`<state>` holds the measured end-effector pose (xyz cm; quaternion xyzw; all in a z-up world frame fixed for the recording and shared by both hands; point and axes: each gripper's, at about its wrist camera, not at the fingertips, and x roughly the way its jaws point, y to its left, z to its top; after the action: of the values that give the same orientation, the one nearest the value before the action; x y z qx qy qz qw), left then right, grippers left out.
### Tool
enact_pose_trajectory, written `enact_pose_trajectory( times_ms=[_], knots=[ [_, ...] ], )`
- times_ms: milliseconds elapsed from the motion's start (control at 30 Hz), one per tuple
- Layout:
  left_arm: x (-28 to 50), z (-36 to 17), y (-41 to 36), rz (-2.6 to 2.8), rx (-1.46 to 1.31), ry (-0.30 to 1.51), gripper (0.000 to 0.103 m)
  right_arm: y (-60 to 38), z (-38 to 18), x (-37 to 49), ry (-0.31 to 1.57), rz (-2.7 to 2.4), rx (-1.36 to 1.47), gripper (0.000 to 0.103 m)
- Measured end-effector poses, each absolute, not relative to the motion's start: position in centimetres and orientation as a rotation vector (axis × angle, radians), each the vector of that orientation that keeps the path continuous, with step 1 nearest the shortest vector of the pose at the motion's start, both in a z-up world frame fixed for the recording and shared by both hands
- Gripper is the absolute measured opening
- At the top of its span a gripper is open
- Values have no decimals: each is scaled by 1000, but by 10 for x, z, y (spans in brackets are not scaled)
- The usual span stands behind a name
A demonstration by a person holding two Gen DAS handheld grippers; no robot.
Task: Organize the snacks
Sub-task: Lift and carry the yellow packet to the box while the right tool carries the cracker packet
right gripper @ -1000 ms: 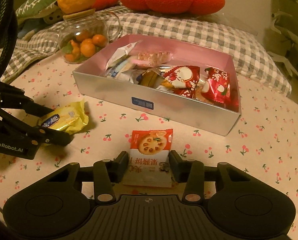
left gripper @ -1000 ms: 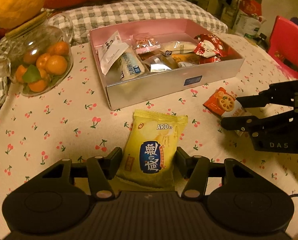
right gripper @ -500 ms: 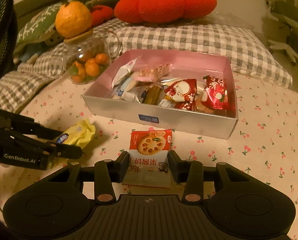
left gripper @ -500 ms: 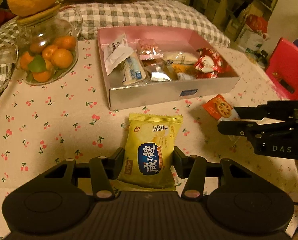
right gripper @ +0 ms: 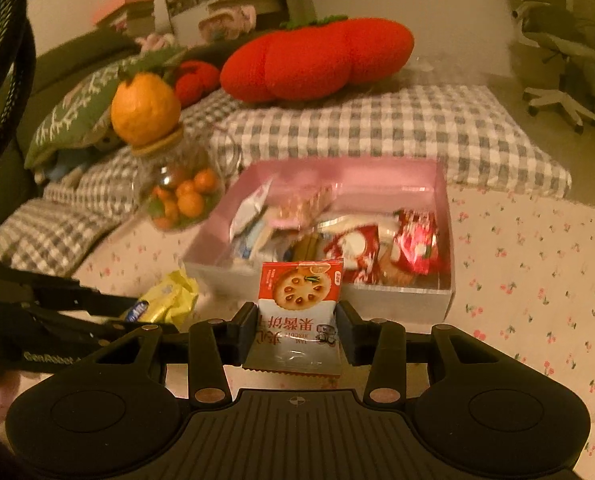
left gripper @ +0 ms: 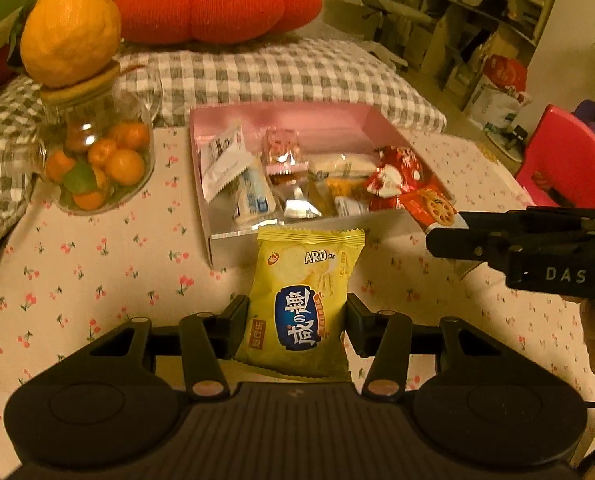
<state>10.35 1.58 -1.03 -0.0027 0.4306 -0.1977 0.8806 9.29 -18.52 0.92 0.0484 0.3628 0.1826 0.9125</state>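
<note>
Left hand-held gripper (left gripper: 295, 322): we grip the yellow snack packet (left gripper: 303, 304), lifted off the counter (left gripper: 97, 264).
Right hand-held gripper (right gripper: 296, 326): we grip the red biscuit packet (right gripper: 299, 308).
Done: several snacks already lie in the pink box (left gripper: 297, 128).
Left: we judge both packets need dropping in.

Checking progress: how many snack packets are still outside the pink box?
2: the yellow chip packet in the left gripper, the red-and-white biscuit packet in the right gripper. None visibly hidden.
</note>
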Motion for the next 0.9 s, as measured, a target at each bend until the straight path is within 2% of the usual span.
enact_pose_trajectory(
  times_ms=[433, 900],
  knots=[
    [136, -4, -3, -368, -110, 850, 47, -209, 21, 123, 714, 323, 260, 41],
    [168, -25, -37, -357, -223, 803, 47, -249, 3, 152, 732, 250, 401, 41]
  ],
)
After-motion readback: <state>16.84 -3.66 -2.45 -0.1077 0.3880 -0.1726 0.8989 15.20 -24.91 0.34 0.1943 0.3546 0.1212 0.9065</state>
